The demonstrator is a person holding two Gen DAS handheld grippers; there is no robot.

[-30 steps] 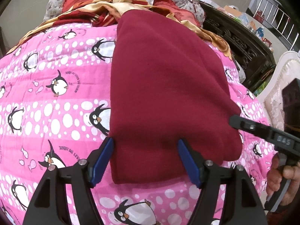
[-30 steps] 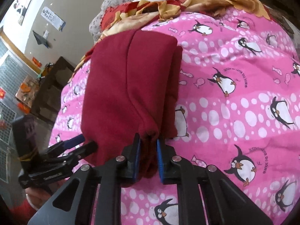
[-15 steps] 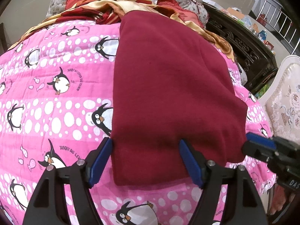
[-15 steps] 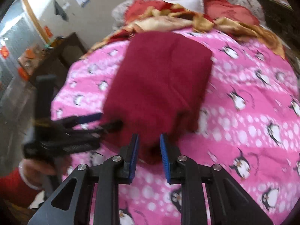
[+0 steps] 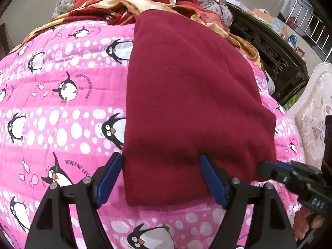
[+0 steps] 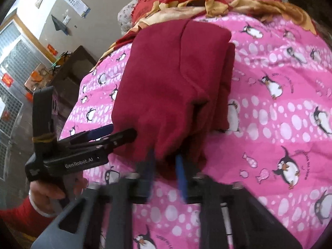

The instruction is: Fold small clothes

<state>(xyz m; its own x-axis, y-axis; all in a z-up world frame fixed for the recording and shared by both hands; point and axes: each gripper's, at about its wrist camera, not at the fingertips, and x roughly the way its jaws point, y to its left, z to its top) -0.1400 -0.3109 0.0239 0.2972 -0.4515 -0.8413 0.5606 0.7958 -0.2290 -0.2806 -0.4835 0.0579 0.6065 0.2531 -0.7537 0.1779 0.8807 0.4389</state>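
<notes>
A folded dark red garment lies on a pink penguin-print quilt. My left gripper is open, its blue pads either side of the garment's near left corner, just above it. My right gripper is open and motion-blurred, with the garment's near corner lying between its fingers. In the left wrist view the right gripper shows at the garment's near right corner. In the right wrist view the left gripper shows at the garment's left edge, open.
A heap of red and yellow bedding and a floral pillow lie at the far end of the bed. A dark carved wooden cabinet and a cream upholstered chair stand to the right. Another dark cabinet stands beyond the bed's other side.
My right gripper went from shut on the garment's corner to open, letting the cloth go, and swung about. The garment's near edge settled flatter. My left gripper stayed open in place.
</notes>
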